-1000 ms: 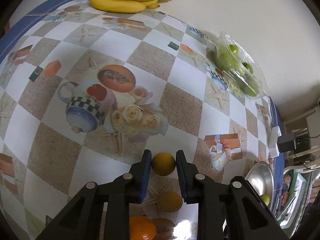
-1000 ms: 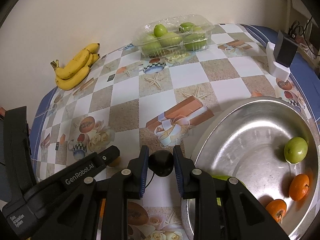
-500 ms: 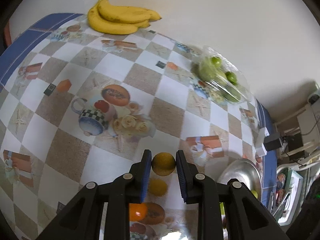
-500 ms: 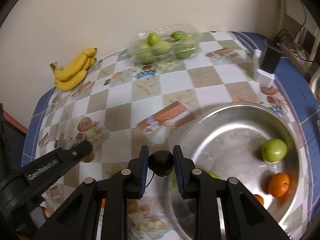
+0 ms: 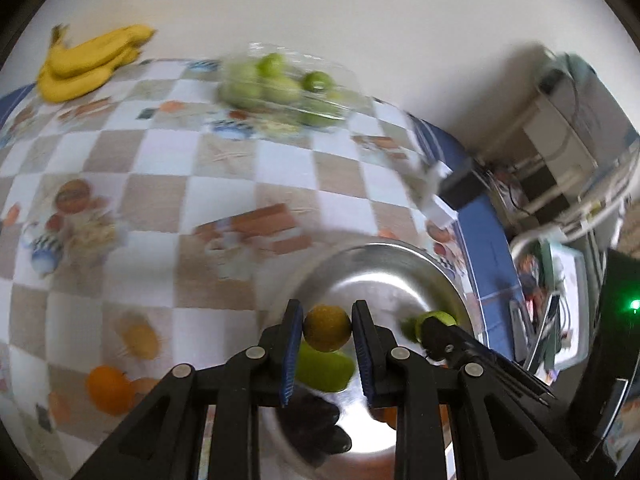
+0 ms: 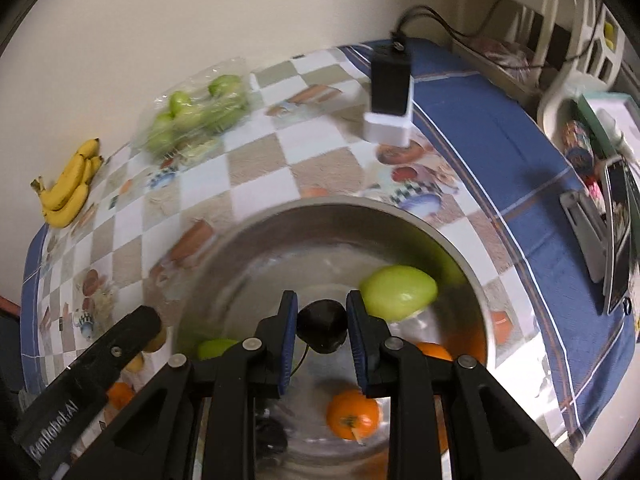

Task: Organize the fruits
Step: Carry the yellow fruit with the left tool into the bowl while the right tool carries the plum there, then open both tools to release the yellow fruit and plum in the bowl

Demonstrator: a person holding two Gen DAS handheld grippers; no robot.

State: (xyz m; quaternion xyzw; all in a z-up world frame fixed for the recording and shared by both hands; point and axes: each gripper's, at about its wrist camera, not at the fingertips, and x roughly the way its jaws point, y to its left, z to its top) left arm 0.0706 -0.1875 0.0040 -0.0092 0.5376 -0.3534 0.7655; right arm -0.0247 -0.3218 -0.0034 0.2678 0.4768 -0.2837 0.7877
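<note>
Left wrist view: the left gripper (image 5: 327, 330) clamps a yellow citrus fruit (image 5: 327, 327) between its blue pads, held over the steel bowl (image 5: 372, 252); a second ago it sat over bare tablecloth. One loose orange (image 5: 107, 390) lies on the cloth, blurred

Right wrist view: the right gripper (image 6: 322, 326) clamps a dark round fruit (image 6: 322, 325) above the bowl's inside; earlier it was outside the rim. Below lie two green fruits, largest (image 6: 398, 294), and at least two oranges, nearest (image 6: 353, 414)

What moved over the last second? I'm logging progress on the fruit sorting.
Both grippers swung from the table to above the bowl: the left gripper kept its yellow fruit, the right gripper its dark fruit. Bananas stayed put.
</note>
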